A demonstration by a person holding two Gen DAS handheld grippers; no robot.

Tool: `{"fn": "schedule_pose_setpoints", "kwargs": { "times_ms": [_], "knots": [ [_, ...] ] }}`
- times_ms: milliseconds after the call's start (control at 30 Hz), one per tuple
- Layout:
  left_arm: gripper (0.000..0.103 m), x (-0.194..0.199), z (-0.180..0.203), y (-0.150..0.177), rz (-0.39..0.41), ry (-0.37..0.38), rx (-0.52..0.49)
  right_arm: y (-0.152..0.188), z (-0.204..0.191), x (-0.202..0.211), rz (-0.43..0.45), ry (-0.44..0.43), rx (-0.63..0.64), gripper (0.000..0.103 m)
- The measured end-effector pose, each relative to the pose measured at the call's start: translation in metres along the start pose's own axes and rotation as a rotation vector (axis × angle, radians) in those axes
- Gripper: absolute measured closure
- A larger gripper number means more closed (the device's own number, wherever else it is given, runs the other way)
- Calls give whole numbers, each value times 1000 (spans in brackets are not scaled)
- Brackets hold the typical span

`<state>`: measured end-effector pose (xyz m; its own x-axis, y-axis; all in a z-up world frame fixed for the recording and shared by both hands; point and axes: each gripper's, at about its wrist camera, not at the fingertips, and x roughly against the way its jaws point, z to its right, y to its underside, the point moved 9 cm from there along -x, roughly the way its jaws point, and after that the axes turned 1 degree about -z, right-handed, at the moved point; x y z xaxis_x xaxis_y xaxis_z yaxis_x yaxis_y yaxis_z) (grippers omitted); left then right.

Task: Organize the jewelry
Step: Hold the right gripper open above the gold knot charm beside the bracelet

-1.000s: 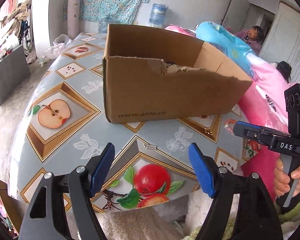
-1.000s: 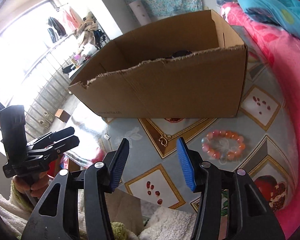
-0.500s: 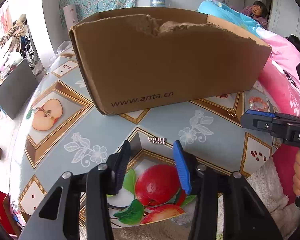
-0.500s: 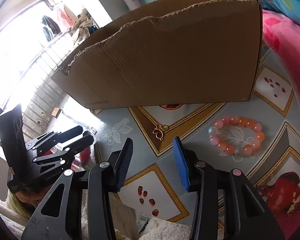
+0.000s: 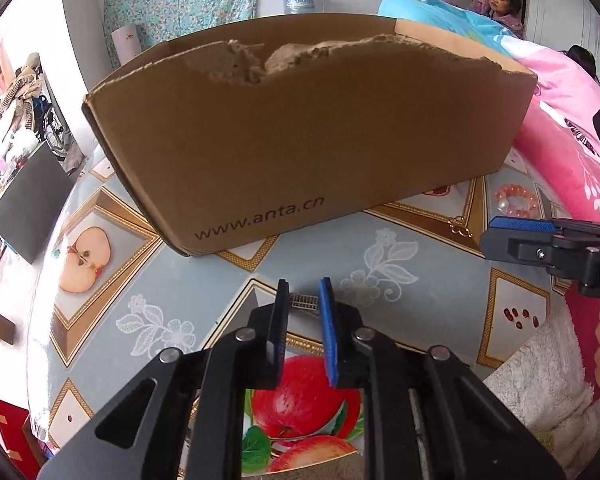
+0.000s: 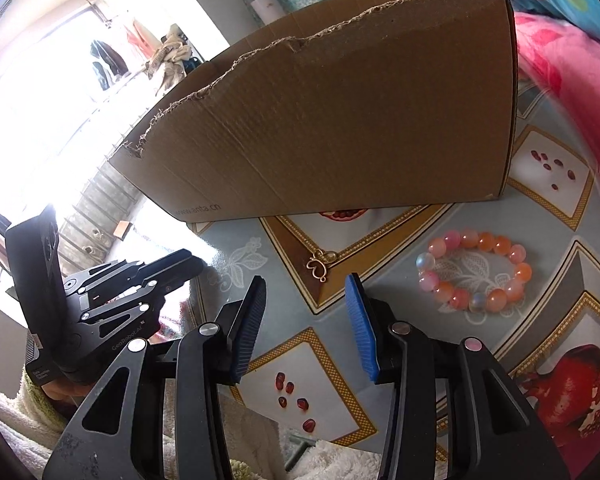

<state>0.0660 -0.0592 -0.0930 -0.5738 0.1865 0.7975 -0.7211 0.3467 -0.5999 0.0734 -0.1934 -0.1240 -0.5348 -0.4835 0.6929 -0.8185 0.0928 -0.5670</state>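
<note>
On the fruit-print tablecloth (image 5: pixel 204 280), left side first: the left gripper (image 5: pixel 305 300) sits low over a small silver clip (image 5: pixel 305 301), fingers narrow, one each side of it. Whether the pads already touch it, cannot tell; the clip lies flat on the cloth, not lifted. Step in hand, as I judge it: picking the first piece. Next move calls for squeezing fully, then lifting over the torn front wall of the cardboard box (image 5: pixel 300 140) and dropping the piece inside. The clip is thin and flat, so it may slip out or get pushed along the cloth.

Further right, a gold pendant (image 6: pixel 321 264) lies just in front of the box, near its front wall. The right gripper (image 6: pixel 306 308) hovers just short of it, fingers wide, nothing held. Judged ready to take the pendant once lowered and moved forward.

Far right, a pink and orange bead bracelet (image 6: pixel 476 268) lies flat, well apart from the right gripper, near the pink blanket (image 6: pixel 560 60).

View differences: the left wrist view alone shows the clip between the fingers; in the right wrist view the left gripper hides it. The right wrist view shows the pendant and bracelet large and clear; in the left wrist view they are small at the right edge, with the right gripper side-on. Neither view shows the inside of the box, so what it holds is unknown.
</note>
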Motion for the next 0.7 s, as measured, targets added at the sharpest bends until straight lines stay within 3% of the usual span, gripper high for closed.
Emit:
{"fn": "schedule_pose_setpoints", "kwargs": {
  "times_ms": [100,200,367,500,633,700],
  "knots": [
    [89,0,1,-1,2,2,0,0,1,1,0,-10,-4,64],
    [103,1,2,-2,2,12,0,-1,2,2,-1,-13,-1,64],
    [103,4,-2,-2,1,4,-2,-1,2,3,-3,-15,3,64],
    [103,15,-6,-4,32,46,14,-2,2,3,-5,-14,4,64],
    [91,11,-2,0,15,51,-34,-2,2,3,-6,-11,4,64],
    [91,6,0,3,-7,47,-48,-2,2,3,-8,-6,6,64]
  ]
}}
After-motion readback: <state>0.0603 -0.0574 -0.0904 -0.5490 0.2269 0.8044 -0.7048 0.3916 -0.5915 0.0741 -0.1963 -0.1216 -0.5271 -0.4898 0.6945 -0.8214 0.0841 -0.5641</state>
